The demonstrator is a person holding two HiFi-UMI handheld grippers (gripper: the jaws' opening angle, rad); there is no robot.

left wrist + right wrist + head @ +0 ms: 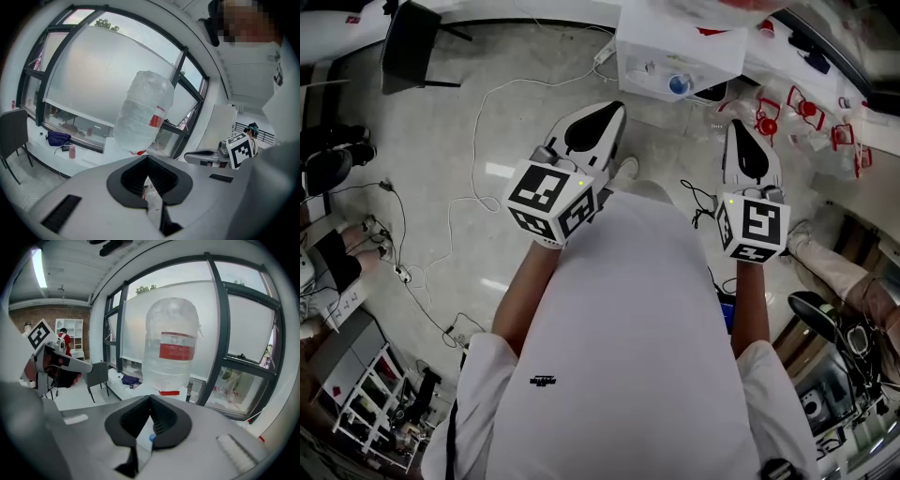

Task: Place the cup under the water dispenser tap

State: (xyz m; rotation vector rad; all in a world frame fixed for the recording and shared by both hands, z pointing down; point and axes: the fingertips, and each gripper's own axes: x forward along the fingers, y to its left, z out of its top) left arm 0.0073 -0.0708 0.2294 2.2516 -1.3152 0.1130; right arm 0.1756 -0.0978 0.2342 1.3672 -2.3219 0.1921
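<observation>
Room: pale tiled floor [487,141] with loose cables [473,197] across it; large dark-framed windows [243,329] at the back
Left gripper [148,161]: held up in front of the person's white shirt; jaws drawn together to a thin slit; nothing gripped
Right gripper [150,400]: raised alongside the left one; jaws fully closed; nothing between them, only the dispenser showing through the slit
Progress: judged to be at the very start; no cup is in either gripper and none can be made out under the tap; finding, picking up and placing the cup all appear to remain
Cup: I cannot pick it out with certainty; several clear items with red fittings [766,120] stand on the counter [874,141] just right of the dispenser, and it may be among them, but they are too small to tell
Water dispenser [675,52]: white box ahead of both grippers; blue tap [679,84] on its front; large clear inverted bottle [171,348] with a red label on top
Far: dark chair [408,47] well off to the left
</observation>
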